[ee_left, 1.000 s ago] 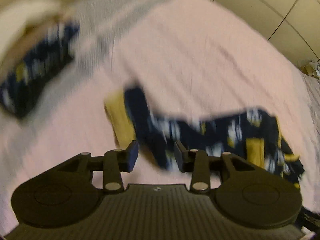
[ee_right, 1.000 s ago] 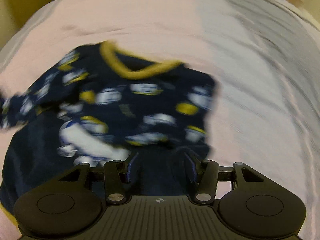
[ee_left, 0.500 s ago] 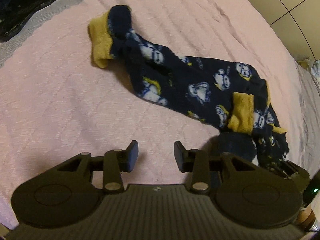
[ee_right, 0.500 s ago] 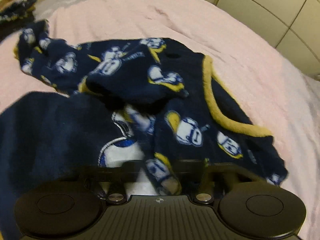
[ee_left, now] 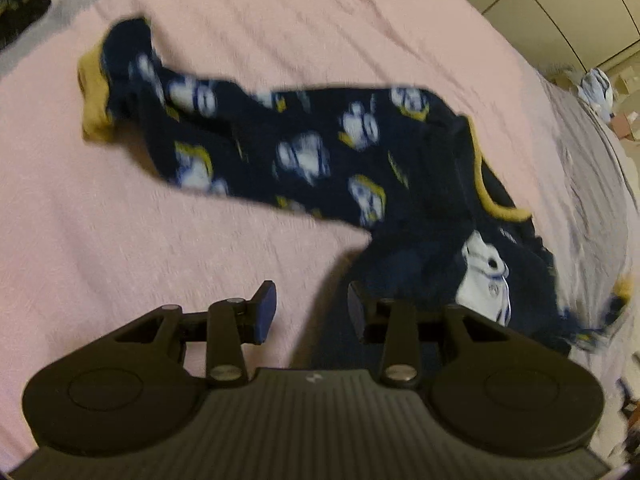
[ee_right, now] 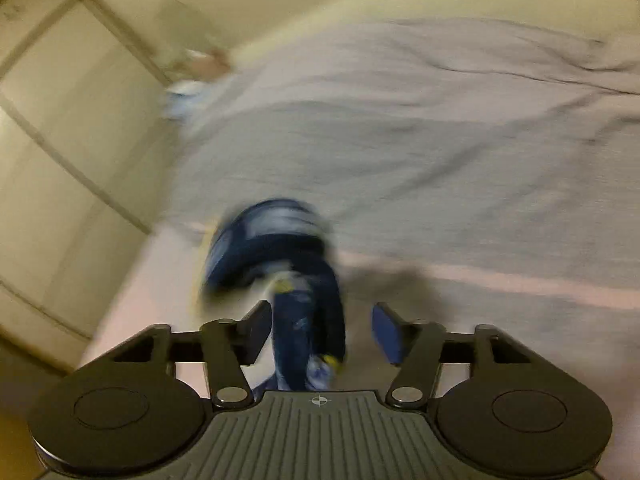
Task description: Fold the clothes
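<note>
Your left gripper (ee_left: 312, 312) is spread wide with nothing in it. The navy pajama top (ee_left: 320, 152) lies on the pink bed cover (ee_left: 160, 240) just ahead of it, one sleeve stretched out to the left. Your right gripper (ee_right: 320, 332) is parted too, with a blurry bunch of the same cloth between its fingers. I cannot tell if it grips; maybe you are letting go to spread the top flat.

You work in dim, warm yellowish indoor light. Your left wrist view is mildly motion-smeared, and the navy garment (ee_left: 320, 152) loses its print edges. A soft shadow falls near the left gripper (ee_left: 312, 308). Your right wrist view streaks heavily; the bedcover (ee_right: 440, 140) blurs. Fisheye bending curves both frames' edges.
</note>
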Motion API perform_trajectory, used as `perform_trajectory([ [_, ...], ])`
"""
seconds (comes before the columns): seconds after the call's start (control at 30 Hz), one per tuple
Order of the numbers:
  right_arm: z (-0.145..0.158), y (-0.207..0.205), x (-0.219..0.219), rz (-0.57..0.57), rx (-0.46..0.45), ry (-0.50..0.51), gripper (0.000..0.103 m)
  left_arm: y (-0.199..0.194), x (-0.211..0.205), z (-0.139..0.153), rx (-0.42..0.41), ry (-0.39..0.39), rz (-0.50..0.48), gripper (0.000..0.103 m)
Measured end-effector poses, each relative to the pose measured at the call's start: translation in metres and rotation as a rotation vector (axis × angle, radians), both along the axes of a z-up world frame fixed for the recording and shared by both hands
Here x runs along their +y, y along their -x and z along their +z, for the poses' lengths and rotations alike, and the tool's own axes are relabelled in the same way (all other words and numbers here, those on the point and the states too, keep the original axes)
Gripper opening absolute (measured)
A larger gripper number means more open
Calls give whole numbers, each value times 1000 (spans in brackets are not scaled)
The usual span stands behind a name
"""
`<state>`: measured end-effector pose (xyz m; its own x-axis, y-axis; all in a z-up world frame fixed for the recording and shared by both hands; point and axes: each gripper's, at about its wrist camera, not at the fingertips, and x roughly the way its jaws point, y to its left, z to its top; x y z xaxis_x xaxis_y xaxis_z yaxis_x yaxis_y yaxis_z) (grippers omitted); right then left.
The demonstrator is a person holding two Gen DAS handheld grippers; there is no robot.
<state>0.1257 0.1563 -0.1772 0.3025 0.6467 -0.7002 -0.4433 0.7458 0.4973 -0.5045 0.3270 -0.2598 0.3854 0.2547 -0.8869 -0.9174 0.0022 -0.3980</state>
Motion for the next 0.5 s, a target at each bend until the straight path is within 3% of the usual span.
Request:
perform_trajectory([
  [0.03,0,-18,-20,-77,31,11,60,0,-5,-4,-9,16,-5,35],
  [0.07,-8,-12,-29,-34,60,45,60,1,-10,-8,-23,35,-12,35],
  [0.2,-56,68,-43,328,151,160,60,6,-35,-20,-45,76,-59,40],
  [0.33,-92,149,-45,610,206,113,60,9,-55,-34,-104,86,-99,47],
  [0.47,-116,188,-22,685,78,155,62,0,-62,-56,-180,109,-108,45],
  [0.5,-119,191,-16,690,67,157,61,-5,-62,-61,-190,114,-113,34],
])
